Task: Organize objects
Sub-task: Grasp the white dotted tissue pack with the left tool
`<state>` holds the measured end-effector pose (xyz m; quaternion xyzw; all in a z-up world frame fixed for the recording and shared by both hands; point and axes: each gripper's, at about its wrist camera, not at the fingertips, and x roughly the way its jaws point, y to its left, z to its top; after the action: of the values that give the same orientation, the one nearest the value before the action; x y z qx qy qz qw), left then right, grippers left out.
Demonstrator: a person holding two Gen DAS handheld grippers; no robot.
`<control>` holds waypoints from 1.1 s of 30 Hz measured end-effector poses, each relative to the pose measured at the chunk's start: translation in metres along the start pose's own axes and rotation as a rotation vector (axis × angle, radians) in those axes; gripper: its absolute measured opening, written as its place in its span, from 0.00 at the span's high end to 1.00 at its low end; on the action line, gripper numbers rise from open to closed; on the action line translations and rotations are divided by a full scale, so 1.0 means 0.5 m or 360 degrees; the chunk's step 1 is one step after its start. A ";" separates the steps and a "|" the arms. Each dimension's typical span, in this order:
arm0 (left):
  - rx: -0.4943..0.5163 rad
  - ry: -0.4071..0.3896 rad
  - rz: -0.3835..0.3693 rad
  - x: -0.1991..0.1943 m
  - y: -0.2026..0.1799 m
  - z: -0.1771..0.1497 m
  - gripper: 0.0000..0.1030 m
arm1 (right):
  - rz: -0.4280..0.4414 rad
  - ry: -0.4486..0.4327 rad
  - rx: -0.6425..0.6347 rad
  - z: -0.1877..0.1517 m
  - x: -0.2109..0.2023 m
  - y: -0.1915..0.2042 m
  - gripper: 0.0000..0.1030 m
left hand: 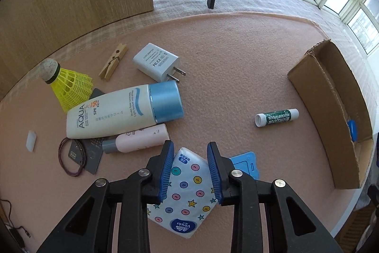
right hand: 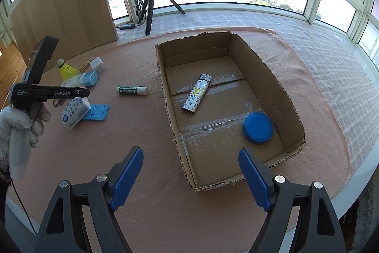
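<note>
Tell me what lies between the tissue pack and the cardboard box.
Between the tissue pack and the cardboard box lie the blue phone stand and, farther back, the lip balm stick, shown in the right wrist view.

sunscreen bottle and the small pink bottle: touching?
Touching. The left wrist view shows the sunscreen bottle lying against the pink bottle along its lower edge, partly overlapping it, with no cloth visible between them.

AQUA SPF 50 on sunscreen tube [left hand: 113,110], Vinda on tissue pack [left hand: 187,196], MENTHOLATUM on lip balm [left hand: 276,117]
</note>
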<state>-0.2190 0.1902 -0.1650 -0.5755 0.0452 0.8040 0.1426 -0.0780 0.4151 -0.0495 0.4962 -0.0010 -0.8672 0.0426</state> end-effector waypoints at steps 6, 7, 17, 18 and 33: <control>-0.0116 0.0004 -0.0044 -0.023 0.053 -0.081 0.69 | 0.0063 0.0009 -0.0096 0.006 0.009 0.066 0.23; -0.0147 0.0002 -0.0056 -0.025 0.063 -0.096 0.69 | 0.0071 0.0011 -0.0110 0.006 0.011 0.076 0.23; -0.0291 -0.0083 -0.0111 -0.089 0.116 -0.212 0.44 | 0.0156 0.0068 -0.0204 0.004 0.036 0.156 0.23; -0.0316 -0.0123 -0.0083 -0.102 0.130 -0.222 0.42 | 0.0163 0.0074 -0.0209 0.003 0.038 0.161 0.23; -0.0236 -0.0056 -0.0272 -0.105 0.131 -0.287 0.42 | 0.0292 0.0238 -0.0125 -0.008 0.098 0.216 0.23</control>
<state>-0.0909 0.0841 -0.1695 -0.5719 -0.0661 0.8001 0.1685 -0.0916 0.3041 -0.0889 0.5553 -0.0092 -0.8196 0.1410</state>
